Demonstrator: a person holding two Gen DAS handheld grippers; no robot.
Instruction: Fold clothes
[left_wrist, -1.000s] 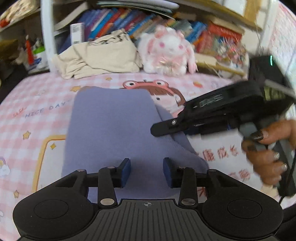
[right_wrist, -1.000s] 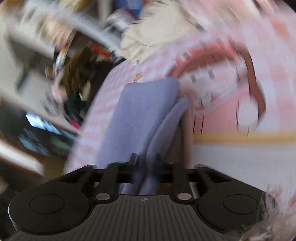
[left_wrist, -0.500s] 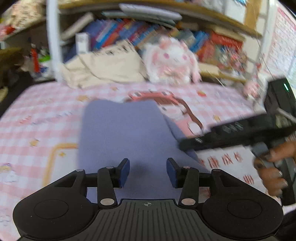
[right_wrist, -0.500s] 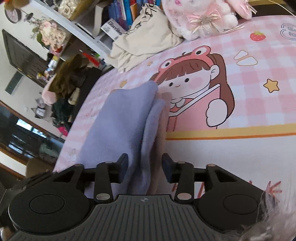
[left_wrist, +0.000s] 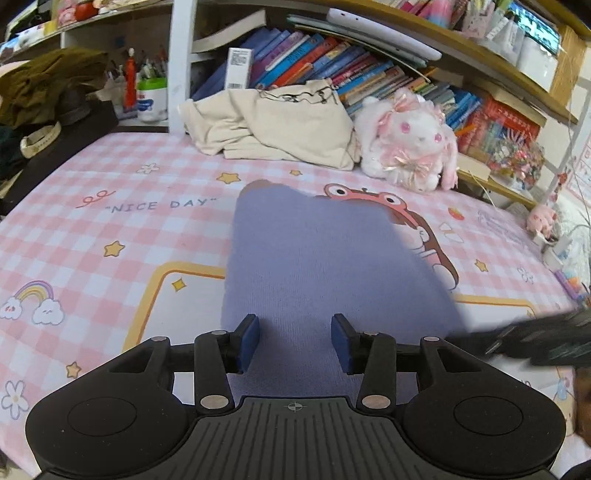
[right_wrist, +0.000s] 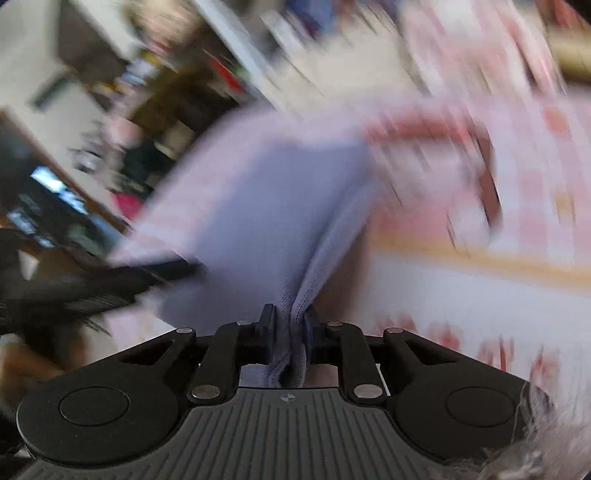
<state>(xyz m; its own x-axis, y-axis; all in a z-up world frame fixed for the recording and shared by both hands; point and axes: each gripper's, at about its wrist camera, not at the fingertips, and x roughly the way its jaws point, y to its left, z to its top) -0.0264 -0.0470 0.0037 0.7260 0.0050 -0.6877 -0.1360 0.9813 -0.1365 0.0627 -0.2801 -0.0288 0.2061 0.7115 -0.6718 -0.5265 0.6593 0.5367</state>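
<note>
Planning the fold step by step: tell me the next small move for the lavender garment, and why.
Probably carry the right gripper leftward over the lavender garment, laying the pinched edge across. Its jaws are shut on bunched cloth, while the left gripper hangs open above the flat part, holding nothing.

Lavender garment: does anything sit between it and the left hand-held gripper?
Nothing visible does. The left hand-held gripper hangs open right over the lavender garment, bare cloth between its fingers. The right hand-held gripper already pinches the garment's near edge.
</note>
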